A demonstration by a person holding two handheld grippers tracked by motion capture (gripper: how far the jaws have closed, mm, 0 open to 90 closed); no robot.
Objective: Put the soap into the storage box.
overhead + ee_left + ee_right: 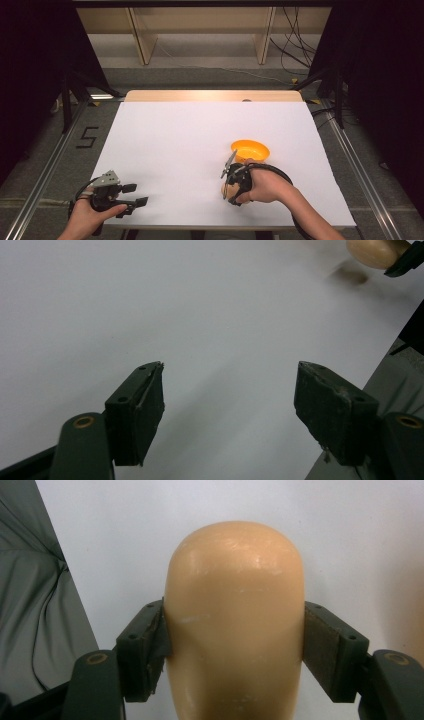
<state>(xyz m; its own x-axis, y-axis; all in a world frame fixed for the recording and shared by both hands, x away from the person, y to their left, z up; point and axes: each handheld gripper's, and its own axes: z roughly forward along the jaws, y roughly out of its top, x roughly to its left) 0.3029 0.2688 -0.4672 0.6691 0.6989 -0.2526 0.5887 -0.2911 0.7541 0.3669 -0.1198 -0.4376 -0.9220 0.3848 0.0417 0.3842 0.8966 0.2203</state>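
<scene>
The right gripper (235, 640) is clamping its fingers (142, 650) on both sides of a smooth, rounded, tan egg-shaped object (235, 615) with a slightly glossy surface. In the high view this object (225, 189) is sitting low in the right gripper (231, 181), near the front edge of the white table (190, 145), just in front of a shallow orange bowl (250, 149). The left gripper (135, 195) is lying at the front left, its fingers (137, 415) standing wide apart over matte white paper.
</scene>
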